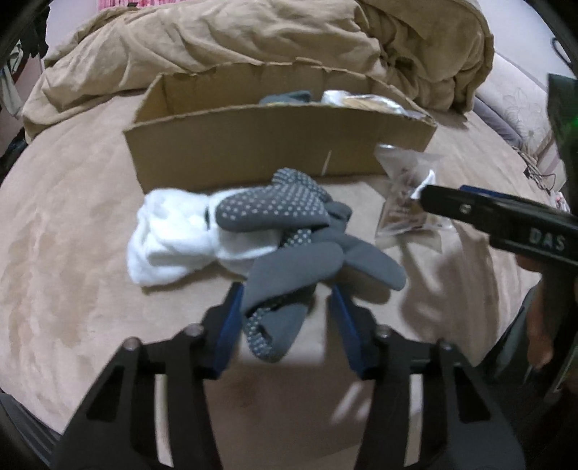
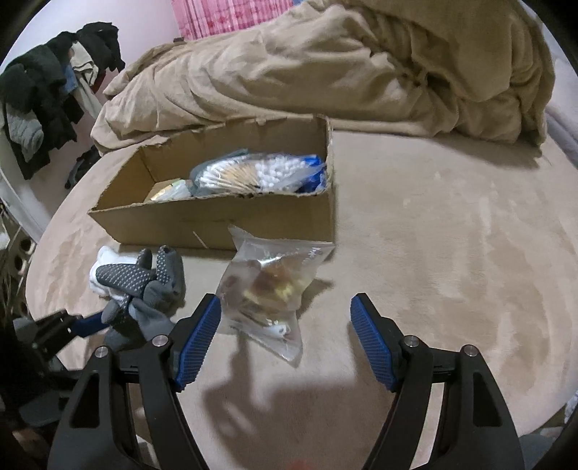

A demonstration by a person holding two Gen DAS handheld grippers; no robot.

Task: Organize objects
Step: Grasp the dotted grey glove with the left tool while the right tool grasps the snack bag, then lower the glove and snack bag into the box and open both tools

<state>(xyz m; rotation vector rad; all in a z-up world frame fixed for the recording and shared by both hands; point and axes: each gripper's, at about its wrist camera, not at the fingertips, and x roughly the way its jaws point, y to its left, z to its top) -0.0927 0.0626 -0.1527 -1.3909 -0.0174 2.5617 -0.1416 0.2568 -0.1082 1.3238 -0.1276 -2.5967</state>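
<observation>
Socks: a tangled bundle of grey dotted-sole socks (image 1: 289,231) lies on the bed, its long axis running from the left tongs away toward the box; one grey toe end points back between the fingers.
White socks: a white fluffy pair (image 1: 169,235) touches the grey bundle on its left side.
Left tongs (image 1: 285,314): parted about as wide as the grey sock end lying between the blue pads; whether the pads touch the fabric cannot be told.
Bag: a clear zip bag (image 2: 267,289) of brownish contents lies tilted, its long axis slanting from the box toward the right tongs.
Right tongs (image 2: 285,336): spread wide and holding nothing; the bag's near corner lies between the fingers, closer to the left pad.
Box: an open cardboard box (image 2: 231,220) sits just beyond socks and bag, with a bag of cotton swabs (image 2: 253,173) inside.
Bed: a tan plush bed cover (image 2: 451,253) carries everything; a crumpled tan duvet (image 2: 343,61) is heaped behind the box.
Room: dark clothes (image 2: 47,105) hang at far left, by a pink curtain (image 2: 231,14).
</observation>
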